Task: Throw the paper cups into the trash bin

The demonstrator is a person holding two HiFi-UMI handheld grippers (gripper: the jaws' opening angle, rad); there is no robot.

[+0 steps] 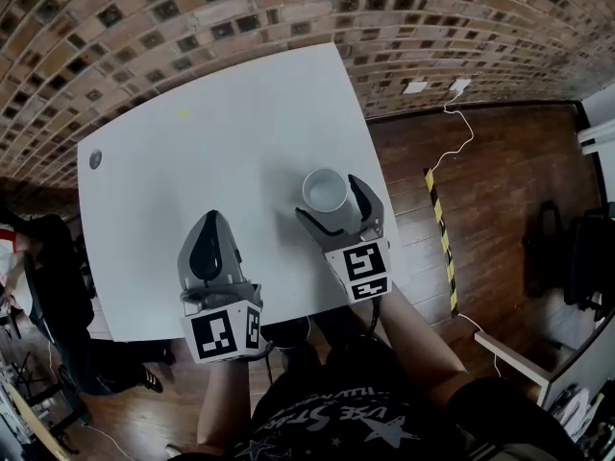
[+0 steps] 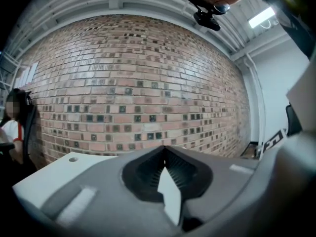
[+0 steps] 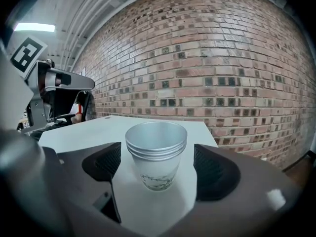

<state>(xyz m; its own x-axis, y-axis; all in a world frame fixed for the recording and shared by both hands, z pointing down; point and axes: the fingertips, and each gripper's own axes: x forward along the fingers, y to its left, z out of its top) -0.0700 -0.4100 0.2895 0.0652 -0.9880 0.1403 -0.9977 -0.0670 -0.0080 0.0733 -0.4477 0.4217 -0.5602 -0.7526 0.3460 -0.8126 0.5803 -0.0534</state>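
A stack of white paper cups (image 1: 325, 192) stands upright near the right edge of the white table (image 1: 192, 142). My right gripper (image 1: 327, 198) is open with one jaw on each side of the stack. In the right gripper view the cups (image 3: 156, 152) stand between the dark pads (image 3: 213, 171) with a gap on both sides, and nothing presses on them. My left gripper (image 1: 209, 227) rests low over the table's near part, left of the cups. Its jaws meet at the tips (image 2: 164, 148) with nothing between them.
A brick wall runs behind the table. Wooden floor lies to the right, with a yellow-black striped strip (image 1: 440, 238) and a white cable (image 1: 461, 133). A seated person (image 1: 38, 257) is at the table's left. White furniture (image 1: 524, 353) stands at the lower right.
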